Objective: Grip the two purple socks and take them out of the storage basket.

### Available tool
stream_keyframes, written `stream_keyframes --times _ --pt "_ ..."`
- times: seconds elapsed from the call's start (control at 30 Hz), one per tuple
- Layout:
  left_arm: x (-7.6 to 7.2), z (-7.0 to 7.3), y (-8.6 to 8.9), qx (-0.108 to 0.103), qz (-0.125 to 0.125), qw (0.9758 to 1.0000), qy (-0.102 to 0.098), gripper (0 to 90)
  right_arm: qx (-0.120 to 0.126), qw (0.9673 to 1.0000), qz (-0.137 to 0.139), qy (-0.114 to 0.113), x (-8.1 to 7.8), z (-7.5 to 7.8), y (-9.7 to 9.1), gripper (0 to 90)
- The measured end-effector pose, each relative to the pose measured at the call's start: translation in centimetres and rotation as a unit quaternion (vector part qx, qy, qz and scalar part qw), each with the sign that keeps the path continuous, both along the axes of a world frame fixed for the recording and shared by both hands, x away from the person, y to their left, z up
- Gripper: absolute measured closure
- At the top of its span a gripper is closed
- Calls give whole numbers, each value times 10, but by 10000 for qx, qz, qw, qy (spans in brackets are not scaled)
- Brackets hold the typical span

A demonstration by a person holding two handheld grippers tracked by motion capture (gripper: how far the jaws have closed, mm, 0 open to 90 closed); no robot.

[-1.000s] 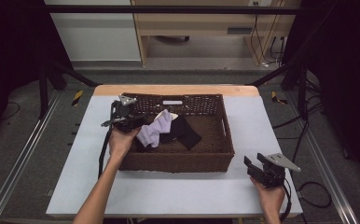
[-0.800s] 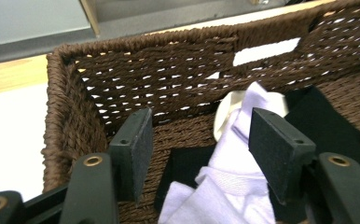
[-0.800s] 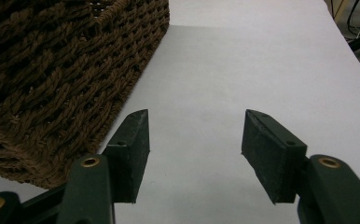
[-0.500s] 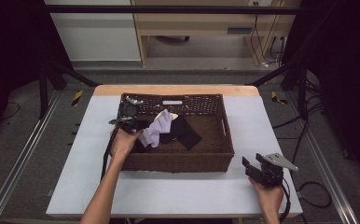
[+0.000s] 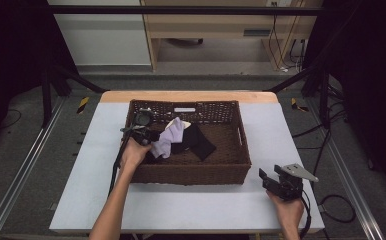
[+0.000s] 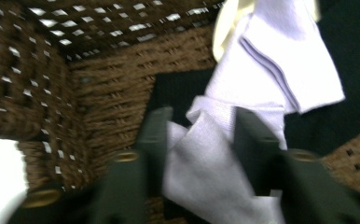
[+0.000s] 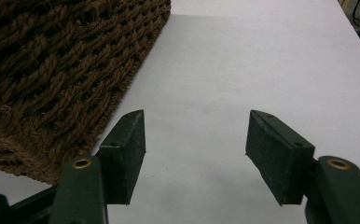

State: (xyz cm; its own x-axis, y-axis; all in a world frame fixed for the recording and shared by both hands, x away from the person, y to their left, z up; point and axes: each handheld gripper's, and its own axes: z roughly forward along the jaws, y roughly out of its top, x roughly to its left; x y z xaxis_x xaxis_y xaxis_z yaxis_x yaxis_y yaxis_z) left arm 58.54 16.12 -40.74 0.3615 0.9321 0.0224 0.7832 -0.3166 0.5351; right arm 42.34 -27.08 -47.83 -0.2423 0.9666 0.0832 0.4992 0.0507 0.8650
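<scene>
1. Left gripper (image 6: 197, 140) of mine is down inside the wicker basket (image 5: 241, 150), at its left end, and its jaws have just been closing on a pale lilac sock (image 6: 215, 163).
2. Both pads sit against a bunched fold of that sock, one on each side, so I count it as gripped.
3. More of the lilac cloth fans out beyond the jaws, lying over a black garment (image 5: 197, 142) on the basket floor.
4. A cream scrap (image 6: 227, 23) peeks out at the far edge of the sock.
5. From above, my left hand (image 5: 133, 155) reaches over the basket's near left rim.
6. Right gripper (image 7: 194, 140) rests low over the white table (image 5: 191, 205), just beside the basket's near right corner; its jaws have just been opening and stand apart with nothing between them.
</scene>
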Motion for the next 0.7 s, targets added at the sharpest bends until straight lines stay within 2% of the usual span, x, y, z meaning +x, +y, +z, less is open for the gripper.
stream_keyframes --times 0.07,0.1,0.13,0.17,0.2,0.27,0.3,0.33,0.4,0.43,0.5,0.53,0.57,0.6,0.7 --pt "0 0 0 -44 -90 9999 39 757 0 10000 -2 5 0 0 0 379" --pt "-1 0 0 -155 -209 9997 17 826 -8 10000 -9 4 0 0 0 378" --pt "-2 1 0 -166 -260 9995 -20 841 -13 10000 -10 7 0 0 0 379" --pt "-4 4 0 -183 -322 9991 -183 848 -8 10000 -6 7 0 0 -1 378" --pt "-4 4 0 -183 -322 9991 -183 852 -8 10000 -6 7 0 0 -1 378" --pt "-9 9 2 -346 -437 9972 -493 855 -29 10000 1 29 0 -1 -1 378" --pt "-13 13 4 -516 -522 9941 -793 857 -49 10000 3 37 1 -1 0 378" --pt "-17 16 5 -613 -569 9914 -1004 857 -56 10000 8 37 1 -1 0 378" --pt "-21 21 8 -664 -627 9872 -1306 856 -54 10000 -1 46 0 -1 0 378" --pt "-23 22 8 -726 -616 9855 -1408 857 -55 10000 -13 28 0 -1 -1 378" --pt "-27 26 11 -842 -650 9804 -1656 857 -41 10000 -26 22 0 -1 -2 379" --pt "-27 26 11 -842 -650 9804 -1656 858 -41 10000 -26 22 0 -1 -2 379" --pt "-31 32 15 -1023 -620 9741 -1917 858 2 10000 -35 42 0 -2 -2 379" --pt "-33 34 17 -1107 -595 9720 -1986 858 -14 10000 -43 50 0 -2 -3 380" --pt "-34 39 21 -1344 -543 9692 -1990 858 23 10000 -46 28 1 -2 -3 381"
